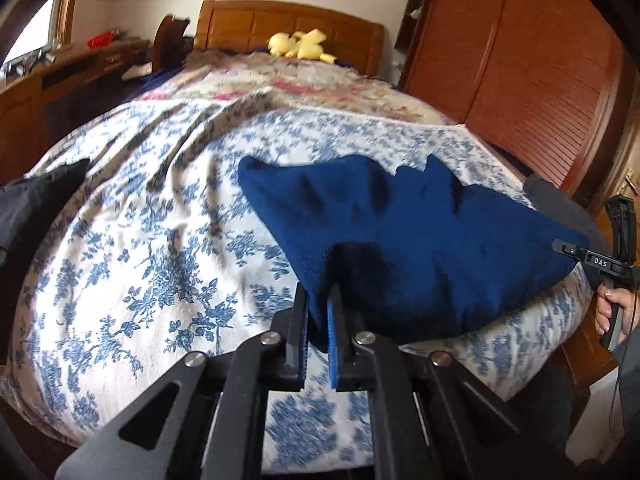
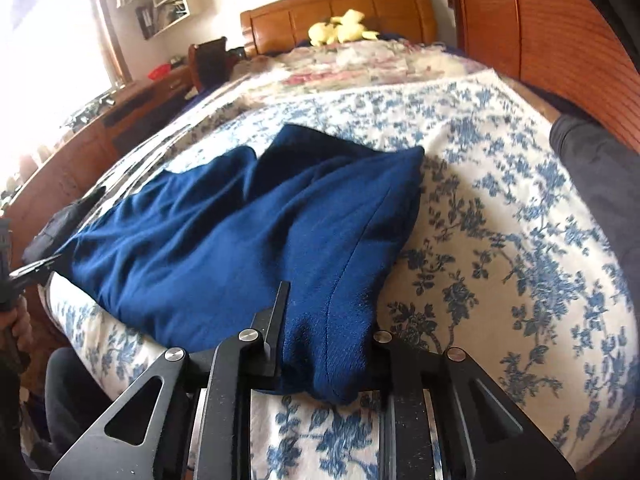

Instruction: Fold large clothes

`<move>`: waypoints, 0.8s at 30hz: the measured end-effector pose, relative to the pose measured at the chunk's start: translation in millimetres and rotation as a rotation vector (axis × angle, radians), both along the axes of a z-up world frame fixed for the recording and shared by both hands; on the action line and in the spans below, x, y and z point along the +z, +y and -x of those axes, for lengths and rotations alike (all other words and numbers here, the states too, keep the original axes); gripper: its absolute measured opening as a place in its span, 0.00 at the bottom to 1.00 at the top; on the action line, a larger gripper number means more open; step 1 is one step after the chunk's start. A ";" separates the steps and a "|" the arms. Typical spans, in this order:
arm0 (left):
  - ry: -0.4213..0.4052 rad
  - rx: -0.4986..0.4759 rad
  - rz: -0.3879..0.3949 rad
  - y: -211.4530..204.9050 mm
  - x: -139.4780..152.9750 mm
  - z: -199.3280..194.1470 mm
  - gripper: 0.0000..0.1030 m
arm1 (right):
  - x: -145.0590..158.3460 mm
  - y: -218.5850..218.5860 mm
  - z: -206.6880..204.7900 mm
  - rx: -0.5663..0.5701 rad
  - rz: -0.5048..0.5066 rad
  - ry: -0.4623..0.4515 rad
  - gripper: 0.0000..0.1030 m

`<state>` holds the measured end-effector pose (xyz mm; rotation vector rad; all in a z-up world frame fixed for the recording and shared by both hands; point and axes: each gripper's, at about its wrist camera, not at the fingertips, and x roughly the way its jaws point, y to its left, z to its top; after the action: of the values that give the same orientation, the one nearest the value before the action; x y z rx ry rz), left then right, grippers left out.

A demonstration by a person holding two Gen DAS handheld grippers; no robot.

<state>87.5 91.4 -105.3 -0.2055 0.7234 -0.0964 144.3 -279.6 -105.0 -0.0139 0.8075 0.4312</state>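
A dark blue garment (image 1: 420, 236) lies spread across the near end of a bed with a blue-flowered cover (image 1: 152, 216). My left gripper (image 1: 318, 300) is shut on the garment's near left corner, the cloth pinched between its blue pads. In the right wrist view the same blue garment (image 2: 224, 240) stretches to the left, and my right gripper (image 2: 324, 312) is shut on a thick bunch of its near right corner; the cloth hides the right finger. The right gripper (image 1: 576, 254) also shows at the right edge of the left wrist view, held by a hand (image 1: 612, 308).
A yellow plush toy (image 1: 300, 45) lies by the wooden headboard (image 1: 248, 24). A slatted wooden wardrobe (image 1: 520, 60) stands along the right of the bed, a wooden desk (image 1: 80, 64) along the left. Dark clothing (image 1: 36, 208) lies at the bed's left edge, and another dark piece (image 2: 592, 160) at its right.
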 end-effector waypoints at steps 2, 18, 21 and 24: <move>-0.019 -0.015 -0.008 -5.9 8.1 11.4 0.05 | 5.9 -3.5 8.1 0.004 0.002 -0.012 0.18; 0.009 0.011 -0.033 -22.0 -10.8 52.2 0.05 | -16.4 -43.1 62.4 -0.087 0.107 0.043 0.55; 0.016 0.018 -0.051 -25.3 -13.2 52.6 0.05 | -8.0 -49.7 74.8 -0.097 0.110 0.012 0.55; 0.021 0.022 -0.052 -25.8 -14.2 51.4 0.05 | 5.3 -49.7 82.0 -0.095 0.114 -0.029 0.56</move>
<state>36.1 65.7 -119.5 -0.1651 0.7431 -0.0548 62.3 -329.3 -99.7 -0.0872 0.7999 0.2945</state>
